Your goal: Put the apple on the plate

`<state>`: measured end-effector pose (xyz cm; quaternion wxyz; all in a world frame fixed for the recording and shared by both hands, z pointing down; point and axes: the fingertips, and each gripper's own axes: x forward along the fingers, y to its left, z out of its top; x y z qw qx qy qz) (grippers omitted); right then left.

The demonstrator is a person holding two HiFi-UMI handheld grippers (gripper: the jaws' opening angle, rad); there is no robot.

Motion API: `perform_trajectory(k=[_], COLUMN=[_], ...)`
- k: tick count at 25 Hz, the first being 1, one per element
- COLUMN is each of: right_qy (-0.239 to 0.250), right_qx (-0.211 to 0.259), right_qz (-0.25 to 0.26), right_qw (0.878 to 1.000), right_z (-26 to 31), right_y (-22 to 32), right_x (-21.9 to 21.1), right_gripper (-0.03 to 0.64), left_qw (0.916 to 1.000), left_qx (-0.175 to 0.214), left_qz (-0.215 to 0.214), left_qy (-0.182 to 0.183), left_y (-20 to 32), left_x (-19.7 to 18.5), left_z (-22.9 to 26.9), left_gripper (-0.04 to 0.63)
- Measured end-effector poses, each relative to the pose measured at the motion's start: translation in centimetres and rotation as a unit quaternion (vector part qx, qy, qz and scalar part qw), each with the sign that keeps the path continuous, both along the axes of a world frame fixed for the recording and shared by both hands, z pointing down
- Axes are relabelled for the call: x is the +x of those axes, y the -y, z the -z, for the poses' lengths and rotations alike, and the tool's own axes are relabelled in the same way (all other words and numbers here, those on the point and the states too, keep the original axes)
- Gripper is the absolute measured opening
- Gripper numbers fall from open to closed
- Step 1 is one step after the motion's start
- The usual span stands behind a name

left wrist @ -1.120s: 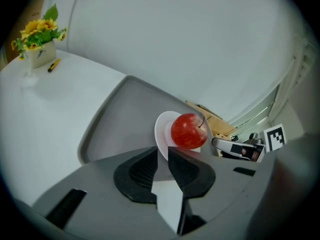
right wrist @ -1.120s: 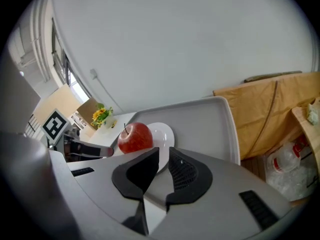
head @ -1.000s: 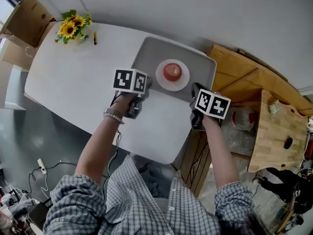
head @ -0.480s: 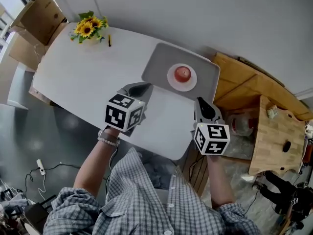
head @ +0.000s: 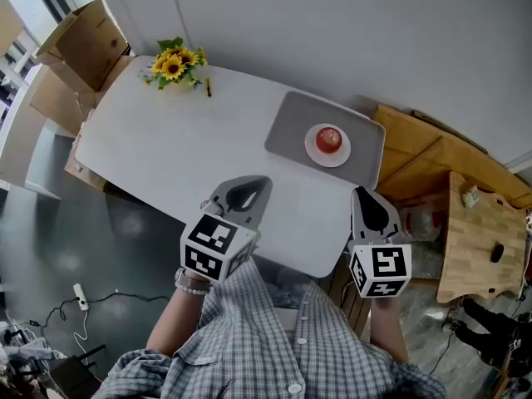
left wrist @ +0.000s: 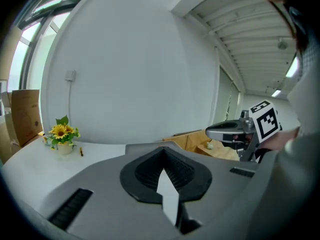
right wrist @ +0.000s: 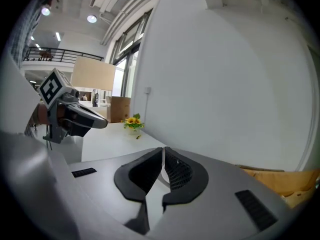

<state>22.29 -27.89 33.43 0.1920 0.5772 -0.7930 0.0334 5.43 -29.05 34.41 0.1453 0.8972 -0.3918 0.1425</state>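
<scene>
A red apple (head: 329,139) rests on a small white plate (head: 317,155), which sits on a grey tray (head: 291,123) at the far right of the white table (head: 166,152). Both grippers are held up near the table's front edge, well short of the tray. My left gripper (head: 243,193) has its jaws together and nothing between them; in its own view (left wrist: 162,160) the jaw tips meet. My right gripper (head: 371,209), (right wrist: 162,156) is likewise shut and empty. Neither gripper view shows the apple.
A pot of sunflowers (head: 173,66) with a small dark pen-like thing (head: 208,87) beside it stands at the table's far left. Cardboard boxes (head: 76,36) lie past the left end. Wooden furniture (head: 465,231) stands at the right.
Both grippers have drawn back from the tray toward the person and risen; the apple stays on the plate. The head view has shifted, so the table sits farther right.
</scene>
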Motion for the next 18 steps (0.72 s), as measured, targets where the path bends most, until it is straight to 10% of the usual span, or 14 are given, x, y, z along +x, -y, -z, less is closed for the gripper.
perform_trajectory(k=[18], right_qy=[0.048], right_qx=[0.041], right_qz=[-0.018], right_qw=[0.998], right_z=[3.0], right_y=[0.6], right_x=[-0.2], right_gripper=[0.030], left_qw=[0.9988], left_qx=[0.015], left_qz=[0.002], left_qy=[-0.047], left_y=[-0.2], left_x=[-0.7], left_z=[1.6], left_gripper=[0.009])
